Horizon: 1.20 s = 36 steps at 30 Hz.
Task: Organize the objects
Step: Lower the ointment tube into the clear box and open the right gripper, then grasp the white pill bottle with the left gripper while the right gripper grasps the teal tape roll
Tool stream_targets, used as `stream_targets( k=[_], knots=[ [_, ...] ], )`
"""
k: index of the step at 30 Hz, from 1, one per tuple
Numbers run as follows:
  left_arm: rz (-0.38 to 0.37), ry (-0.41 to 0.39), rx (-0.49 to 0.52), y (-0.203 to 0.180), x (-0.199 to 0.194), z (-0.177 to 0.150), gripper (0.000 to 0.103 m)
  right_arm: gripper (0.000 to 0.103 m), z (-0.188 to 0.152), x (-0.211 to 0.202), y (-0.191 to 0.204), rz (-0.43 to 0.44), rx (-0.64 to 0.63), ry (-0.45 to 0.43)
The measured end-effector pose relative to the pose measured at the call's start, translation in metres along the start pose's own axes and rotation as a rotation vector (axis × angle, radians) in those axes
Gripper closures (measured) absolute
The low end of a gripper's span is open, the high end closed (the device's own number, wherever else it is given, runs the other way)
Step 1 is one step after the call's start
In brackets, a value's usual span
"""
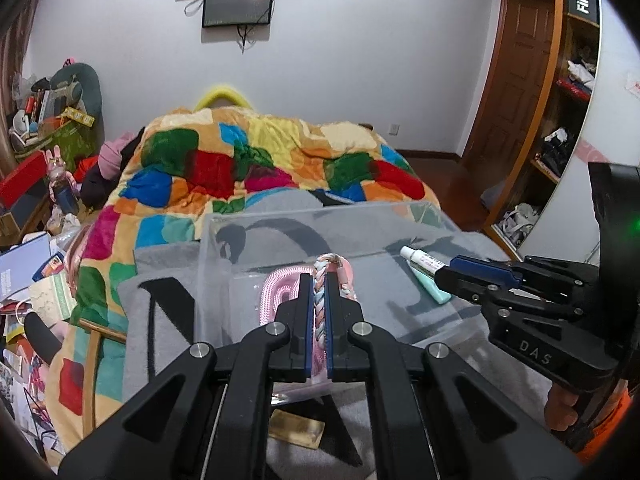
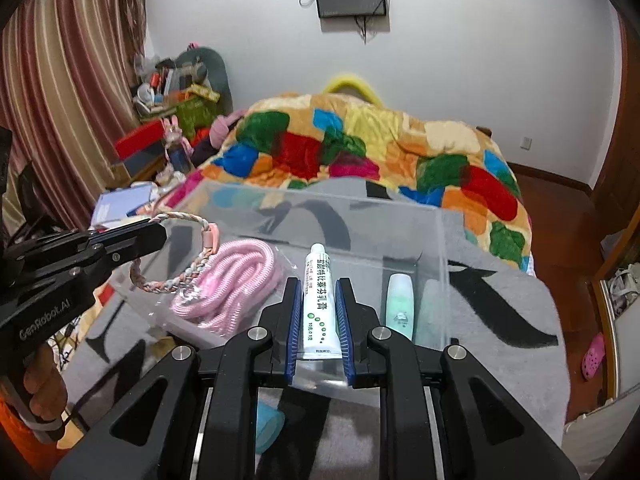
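Bed point(image 2: 520, 240) under a patchwork quilt point(image 2: 360, 148), grey blanket point(image 2: 500, 320) atop, clear plastic box point(image 2: 432, 240) on it.

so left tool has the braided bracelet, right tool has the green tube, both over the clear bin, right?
Not quite: the right tool holds the white ointment tube, per the right wrist view. The green tube lies in the clear bin. Left tool has the braided bracelet.

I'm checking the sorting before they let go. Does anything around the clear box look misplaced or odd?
Mostly tidy. One stray: a light-blue object lies on the grey blanket outside the clear box, below the right gripper, which grips a white tube. The left gripper clamps a braided bracelet above the box.
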<state>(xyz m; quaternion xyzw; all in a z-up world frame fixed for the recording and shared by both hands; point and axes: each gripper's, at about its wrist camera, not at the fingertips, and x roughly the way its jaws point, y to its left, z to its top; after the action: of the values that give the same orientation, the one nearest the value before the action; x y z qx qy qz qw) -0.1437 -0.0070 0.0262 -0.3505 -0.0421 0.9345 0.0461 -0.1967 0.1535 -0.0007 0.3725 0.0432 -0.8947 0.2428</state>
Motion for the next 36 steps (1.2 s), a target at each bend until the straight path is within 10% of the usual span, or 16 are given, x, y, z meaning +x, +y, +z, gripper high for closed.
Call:
stream_targets(
  k=[13,27,36],
  knots=[
    [0.003,0.089,0.009,-0.005,0.029,-0.010,0.098,0.087,-0.005,0.031,-0.003,-0.005,-0.002,0.096],
    [-0.004,0.025,0.027,-0.009,-0.014,-0.014,0.058,0.071,-0.013,-0.017,0.005,0.012,-0.031,0.021],
    [-0.034,0.051,0.077,-0.019,-0.033,-0.047,0.056,0.070,-0.045,-0.041,0.016,0.039,-0.057,0.015]
  ],
)
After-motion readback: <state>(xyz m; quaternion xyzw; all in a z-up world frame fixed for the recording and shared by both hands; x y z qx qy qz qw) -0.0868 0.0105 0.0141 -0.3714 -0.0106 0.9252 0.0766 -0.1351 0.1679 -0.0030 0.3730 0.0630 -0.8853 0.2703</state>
